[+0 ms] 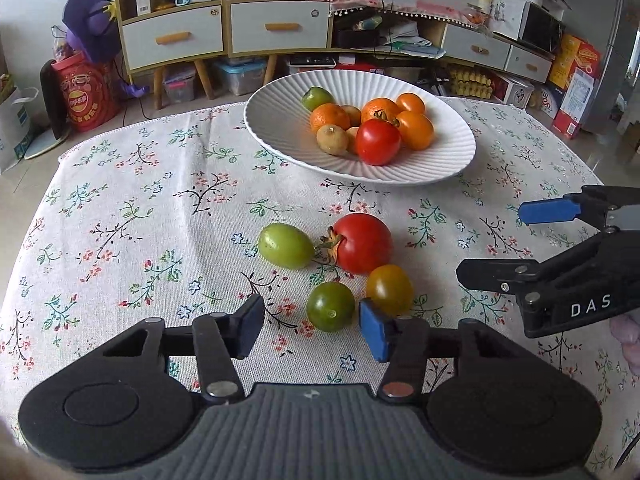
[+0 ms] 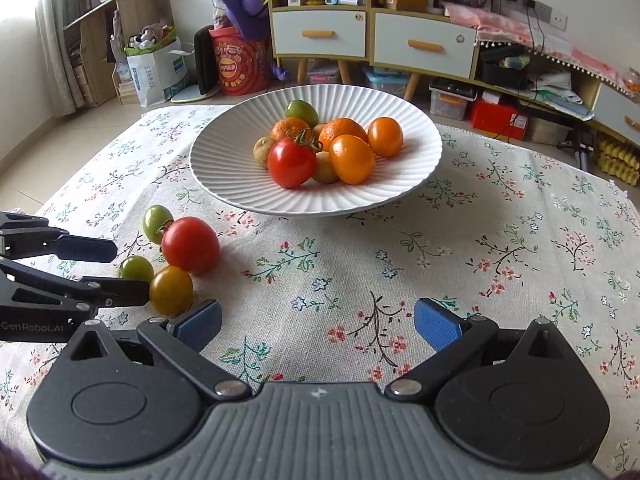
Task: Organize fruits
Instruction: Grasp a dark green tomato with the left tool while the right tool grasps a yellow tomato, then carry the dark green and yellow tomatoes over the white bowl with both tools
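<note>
Four loose fruits sit on your floral tablecloth (image 1: 140, 208), low in the centre of the left wrist view: a pale green oval fruit (image 1: 285, 245), a big red tomato (image 1: 363, 243) just to its right, a dark green cherry tomato (image 1: 330, 306) below them and a yellow-orange cherry tomato (image 1: 389, 289) touching the red one. Your left gripper (image 1: 312, 330) is spread wide and grips nothing; the dark green tomato lies just ahead of the gap between its blue pads, and the right pad sits close under the yellow-orange one. In the upper middle of that view stands the white ribbed plate (image 1: 280, 136), piled with oranges, orange tomatoes, a red tomato and greenish fruits. Your right gripper (image 2: 318, 326) is also wide apart and empty, over bare cloth at lower centre of the right wrist view, with the four loose fruits off to its left
</note>
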